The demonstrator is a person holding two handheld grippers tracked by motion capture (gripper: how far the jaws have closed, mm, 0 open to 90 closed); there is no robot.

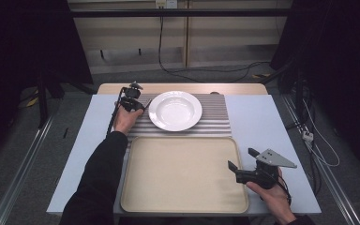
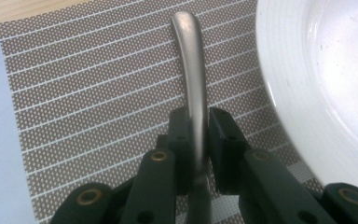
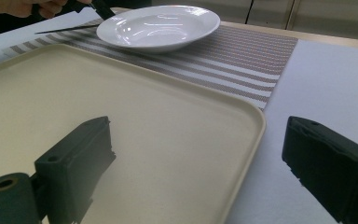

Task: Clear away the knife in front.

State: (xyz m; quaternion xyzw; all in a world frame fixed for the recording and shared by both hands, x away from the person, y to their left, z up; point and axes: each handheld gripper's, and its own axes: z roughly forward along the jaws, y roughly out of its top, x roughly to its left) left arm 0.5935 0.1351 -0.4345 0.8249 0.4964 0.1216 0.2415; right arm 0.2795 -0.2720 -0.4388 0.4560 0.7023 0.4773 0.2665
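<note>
Metal handle (image 2: 192, 79) pinched tight in left gripper (image 2: 197, 135), sticking out ahead | white plate (image 2: 326, 70) just beside | right gripper (image 3: 196, 154) wide apart, holding nothing, over tray (image 3: 168, 116) corner

You get even overhead light on the table (image 1: 262, 122), dark surroundings, glare on the plate (image 3: 158, 23), and blurred near jaws.

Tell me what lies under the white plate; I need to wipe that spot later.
The white plate rests on a striped placemat, which lies on the table. The plate hides the mat beneath it. The left gripper clamps a metal utensil handle beside the plate.
</note>
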